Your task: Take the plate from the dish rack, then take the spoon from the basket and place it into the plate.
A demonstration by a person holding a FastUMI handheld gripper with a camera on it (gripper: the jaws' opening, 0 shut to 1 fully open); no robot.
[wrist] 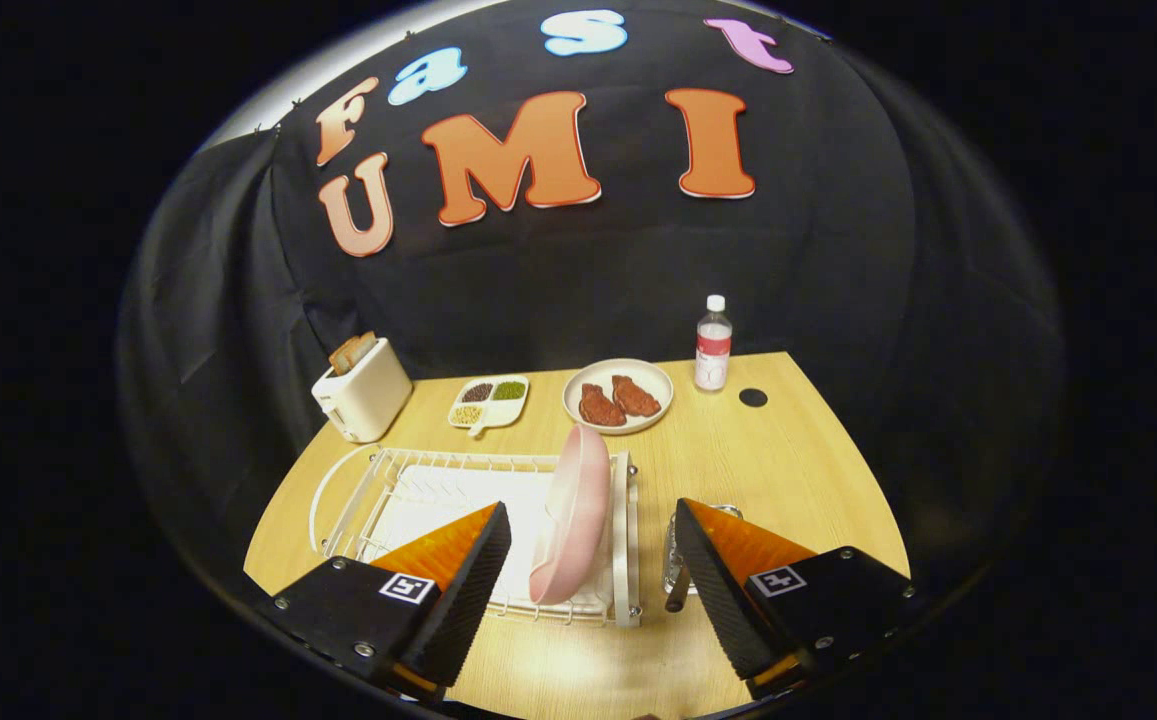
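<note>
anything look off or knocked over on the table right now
Nothing stands out. The pink plate stands on edge in the white dish rack, between the open gripper's fingers. The basket sits beside the rack. The toaster, water bottle and plate of meat are upright, with nothing spilled.

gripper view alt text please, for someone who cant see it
An open hand-held gripper hovers over a pale pink plate standing on edge in a white wire dish rack on a wooden table; its right finger partly hides a metal basket.
</note>
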